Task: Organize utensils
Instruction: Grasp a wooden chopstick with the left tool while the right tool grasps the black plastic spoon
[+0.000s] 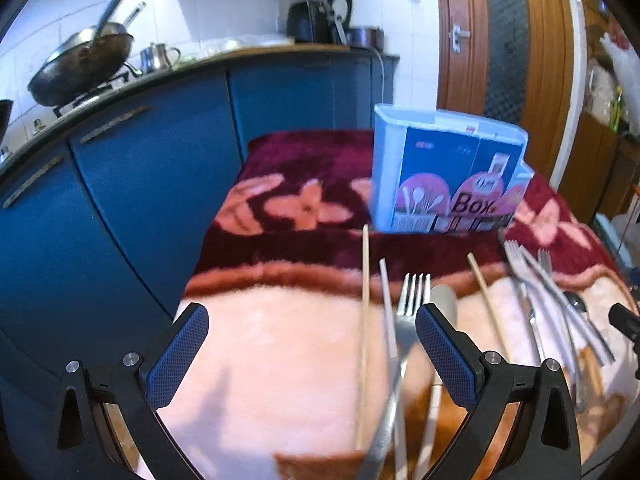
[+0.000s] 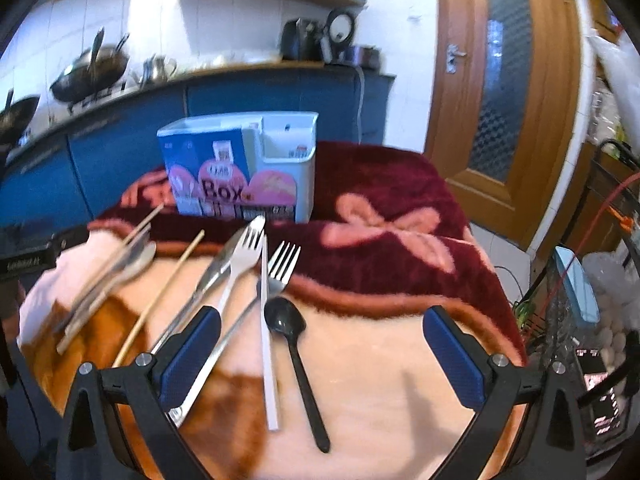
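Jaws on both grippers, left (image 1: 312,354) and right (image 2: 322,354), are wide open and hold nothing. Forks (image 2: 282,264), a black spoon (image 2: 285,322) and chopsticks (image 1: 364,340) lie on the blanket (image 2: 380,208). No utensils show in the box (image 2: 240,168), so sorting looks barely begun.

A fuzzy maroon and pink floral blanket (image 2: 400,208) covers the table. Behind it runs a row of blue cabinets (image 1: 160,168). On the counter above the cabinets sit a dark wok (image 1: 80,66), a small metal teapot (image 1: 158,55) just right of the wok, and a black appliance (image 1: 306,22) farther right. Right of the cabinets stands a wooden door (image 2: 504,92).
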A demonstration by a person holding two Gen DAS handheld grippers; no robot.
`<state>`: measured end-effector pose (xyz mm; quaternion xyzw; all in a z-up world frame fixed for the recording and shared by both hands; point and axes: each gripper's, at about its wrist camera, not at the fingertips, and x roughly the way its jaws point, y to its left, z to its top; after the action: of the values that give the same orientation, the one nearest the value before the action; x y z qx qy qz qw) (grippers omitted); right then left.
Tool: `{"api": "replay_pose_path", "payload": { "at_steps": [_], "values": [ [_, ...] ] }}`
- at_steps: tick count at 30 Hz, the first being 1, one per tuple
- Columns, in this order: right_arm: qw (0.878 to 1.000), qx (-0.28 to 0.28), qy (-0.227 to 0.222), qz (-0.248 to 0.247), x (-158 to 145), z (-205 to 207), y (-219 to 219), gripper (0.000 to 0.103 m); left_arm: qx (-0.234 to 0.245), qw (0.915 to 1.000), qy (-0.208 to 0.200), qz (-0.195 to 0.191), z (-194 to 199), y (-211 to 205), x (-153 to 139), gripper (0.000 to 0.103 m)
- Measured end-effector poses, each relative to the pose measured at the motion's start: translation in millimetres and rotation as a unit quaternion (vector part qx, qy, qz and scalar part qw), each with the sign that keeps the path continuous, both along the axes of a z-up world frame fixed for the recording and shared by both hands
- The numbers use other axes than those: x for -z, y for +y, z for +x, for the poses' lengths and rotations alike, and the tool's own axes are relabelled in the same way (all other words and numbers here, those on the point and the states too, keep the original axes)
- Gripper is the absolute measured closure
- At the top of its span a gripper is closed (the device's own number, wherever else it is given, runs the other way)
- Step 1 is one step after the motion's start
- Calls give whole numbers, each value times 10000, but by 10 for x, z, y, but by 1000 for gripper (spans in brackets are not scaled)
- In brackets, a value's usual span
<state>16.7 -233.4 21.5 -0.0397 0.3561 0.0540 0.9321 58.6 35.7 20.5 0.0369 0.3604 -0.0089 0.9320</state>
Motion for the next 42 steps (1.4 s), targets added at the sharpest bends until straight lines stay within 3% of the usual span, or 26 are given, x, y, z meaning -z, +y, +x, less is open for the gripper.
{"api": "replay_pose_path", "payload": {
  "at_steps": [4, 9, 19, 24, 27, 29, 31, 35, 42],
  "values": [
    [9986, -193, 486, -31, 31, 113, -18, 2, 115, 9993, 310, 153, 136, 1, 66, 0],
    [9946, -473, 897, -228, 92, 231, 47, 12, 312, 9967, 667, 340, 292, -62, 153, 1],
    [9858, -642, 1550, 15, 216, 475, -27, 41, 536, 9930, 978, 396, 527, -127, 202, 17],
    [9843, -635, 1641, 153, 217, 561, -71, 43, 620, 9915, 1113, 279, 583, -155, 253, 24],
    [9831, -612, 1722, 89, 247, 630, -61, 52, 726, 9897, 1225, 138, 631, -166, 246, 31],
    [9823, -572, 1782, 58, 284, 692, -68, 54, 944, 9842, 1485, -203, 709, -164, 274, 47],
    [9822, -548, 1796, 70, 291, 752, -73, 56, 987, 9784, 1772, -402, 788, -163, 328, 54],
    [9808, -546, 1868, 119, 283, 830, -80, 58, 1179, 9739, 1915, -314, 868, -229, 296, 69],
    [9764, -595, 2059, 277, 265, 950, -128, 58, 1249, 9636, 2334, -366, 1066, -280, 247, 70]
  ]
}}
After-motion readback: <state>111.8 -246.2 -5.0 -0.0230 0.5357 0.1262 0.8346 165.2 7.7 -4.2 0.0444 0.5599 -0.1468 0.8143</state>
